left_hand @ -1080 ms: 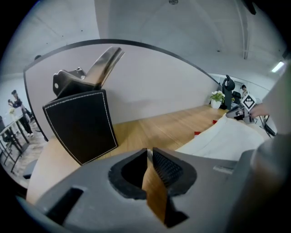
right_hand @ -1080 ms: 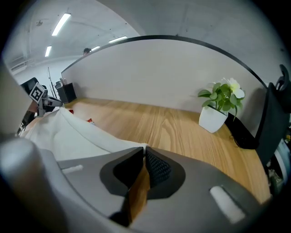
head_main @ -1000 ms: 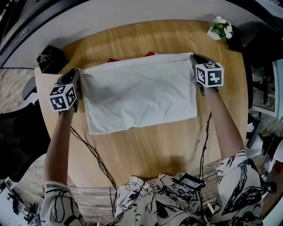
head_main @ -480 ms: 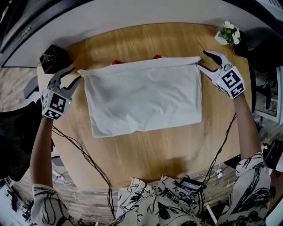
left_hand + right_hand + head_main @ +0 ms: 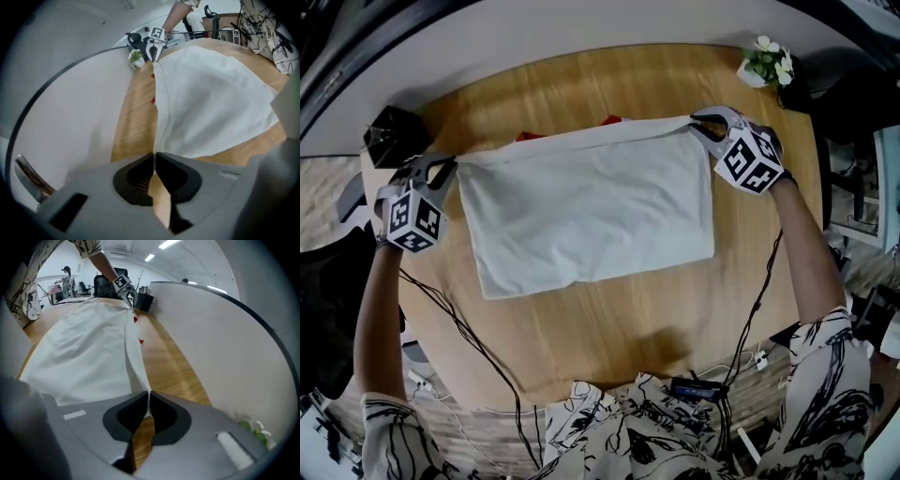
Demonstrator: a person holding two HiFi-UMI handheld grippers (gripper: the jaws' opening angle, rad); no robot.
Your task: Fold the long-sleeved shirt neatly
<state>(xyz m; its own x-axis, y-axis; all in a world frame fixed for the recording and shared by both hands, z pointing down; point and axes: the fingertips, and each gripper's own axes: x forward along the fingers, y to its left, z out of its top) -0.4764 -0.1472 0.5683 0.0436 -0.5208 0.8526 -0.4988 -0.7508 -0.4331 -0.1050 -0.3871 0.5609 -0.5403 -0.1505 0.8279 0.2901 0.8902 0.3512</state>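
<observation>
The white shirt [image 5: 586, 211] lies in the middle of my wooden counter [image 5: 609, 319], folded down to a broad rectangle. Its near edge and body lie flat on the wood.

My left gripper [image 5: 442, 167] is at the shirt's far left corner. In the left gripper view its jaws have just been closing and now meet on a thin edge of the cloth [image 5: 153, 161]. My right gripper [image 5: 705, 124] is at the far right corner. Its jaws have also just been closing, and in the right gripper view they pinch the hem [image 5: 147, 399].

Between the two grips the far edge rises off the counter as a narrow ridge, running straight from one gripper to the other. Each gripper view shows the opposite gripper at the far end of that ridge.

Two small red patches [image 5: 609, 120] show just behind the lifted edge; I cannot tell what they belong to.

A black box [image 5: 389, 131] sits at the counter's far left, close to my left gripper. A small potted plant [image 5: 769, 61] stands at the far right, beyond my right gripper. Cables [image 5: 459, 319] trail across the near left of the counter.
</observation>
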